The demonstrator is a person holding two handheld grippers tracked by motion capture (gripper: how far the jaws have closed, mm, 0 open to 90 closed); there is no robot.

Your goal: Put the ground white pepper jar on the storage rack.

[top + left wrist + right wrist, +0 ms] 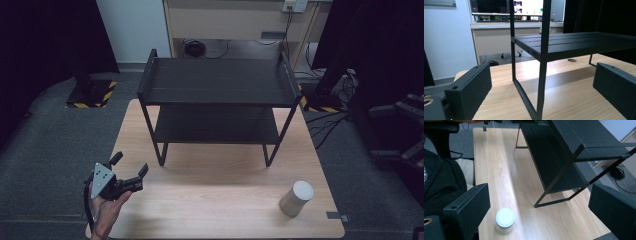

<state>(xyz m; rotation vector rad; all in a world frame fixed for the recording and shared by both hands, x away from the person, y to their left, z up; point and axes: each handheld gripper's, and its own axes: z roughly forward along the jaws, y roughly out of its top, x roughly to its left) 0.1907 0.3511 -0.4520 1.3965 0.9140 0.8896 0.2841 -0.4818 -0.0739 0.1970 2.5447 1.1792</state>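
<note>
Cup (505, 218) upright near counter (210, 200) front right corner, untouched.
Your right gripper (536, 215) and left gripper (129, 171) jaws are spread, empty; an off-centre approach could tip the cup off the edge.

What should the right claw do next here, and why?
Probably lower the right claw toward the white cup and centre its open jaws around it. The cup stands upright and untouched near the table's front right corner, below and between the jaws in the right gripper view. The black shelf rack holds nothing, and the left claw is open at the far corner.
</note>
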